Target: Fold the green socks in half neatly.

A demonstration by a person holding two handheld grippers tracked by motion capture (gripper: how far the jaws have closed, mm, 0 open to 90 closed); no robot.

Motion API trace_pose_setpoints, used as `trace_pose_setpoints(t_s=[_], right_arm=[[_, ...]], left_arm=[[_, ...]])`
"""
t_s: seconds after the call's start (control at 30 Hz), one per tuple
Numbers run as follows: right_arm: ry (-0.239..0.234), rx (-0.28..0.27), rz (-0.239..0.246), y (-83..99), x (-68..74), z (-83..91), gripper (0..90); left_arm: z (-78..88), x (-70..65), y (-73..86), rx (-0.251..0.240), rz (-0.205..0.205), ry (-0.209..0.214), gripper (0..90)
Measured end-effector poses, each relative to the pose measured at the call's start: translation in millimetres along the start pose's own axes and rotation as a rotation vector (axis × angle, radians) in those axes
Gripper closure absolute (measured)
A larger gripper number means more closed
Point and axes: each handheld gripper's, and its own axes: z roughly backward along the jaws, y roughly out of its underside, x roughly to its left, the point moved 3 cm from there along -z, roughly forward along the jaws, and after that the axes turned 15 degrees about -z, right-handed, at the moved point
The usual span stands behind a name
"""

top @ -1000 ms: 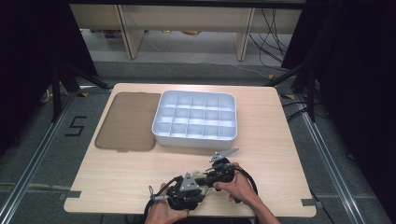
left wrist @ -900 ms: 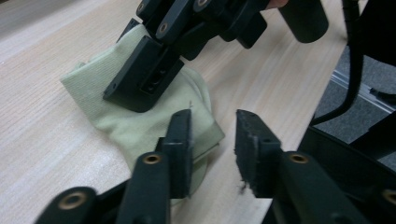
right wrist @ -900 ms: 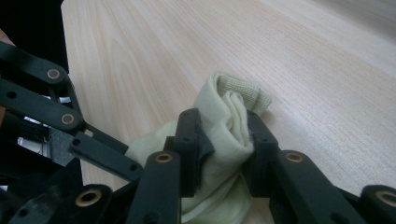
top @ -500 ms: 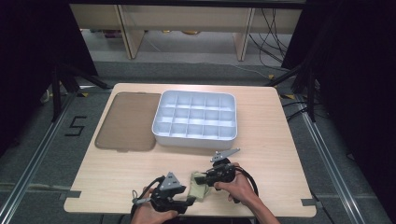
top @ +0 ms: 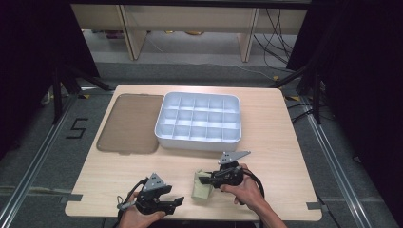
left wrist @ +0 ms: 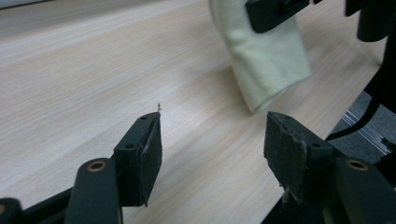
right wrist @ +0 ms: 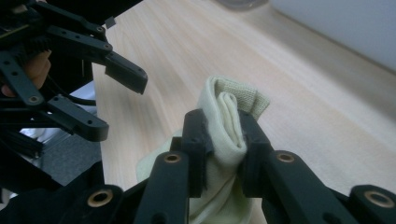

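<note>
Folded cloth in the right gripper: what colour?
Pale cream-yellow, plain knit, no pattern. The cloth shows best in the right gripper view, pinched by the right gripper.

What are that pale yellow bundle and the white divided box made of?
The bundle looks like soft knitted fabric: fine ribbing shows, and it folds between the right gripper pads. The divided box looks like moulded plastic, smooth and matte white, though that is a guess from its look.

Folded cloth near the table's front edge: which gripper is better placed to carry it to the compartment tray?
Right. The right gripper is already shut on the folded cloth and sits nearer the compartment tray. The left gripper has just opened its jaws, nothing between them, apart from the cloth.
</note>
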Motion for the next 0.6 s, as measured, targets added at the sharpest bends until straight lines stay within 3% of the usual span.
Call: trace_pose_setpoints(t_s=[0.27, 0.33, 0.37, 0.53, 0.6], right_arm=[[-0.017, -0.052, 0.044, -4.8, -0.3, 8.8, 76.5], [0.009, -0.064, 0.057, -6.4, 0.0, 13.9, 76.4], [-0.006, -0.075, 0.058, -7.3, 0.5, 14.6, 76.4], [0.025, -0.1, 0.084, -11.1, -4.0, 25.1, 76.4], [0.018, -0.095, 0.067, -11.6, -4.9, 27.2, 76.4]], left_arm=[[-0.5, 10.4, 4.7, 0.009, 0.022, -0.039, 34.4], [-1.0, 11.5, 4.4, 0.01, 0.021, -0.047, 33.8], [-1.0, 11.5, 4.3, 0.011, 0.021, -0.047, 33.5], [0.1, 12.8, 4.2, 0.012, 0.028, -0.048, 31.6], [0.3, 13.6, 4.4, 0.009, 0.04, -0.062, 30.1]])
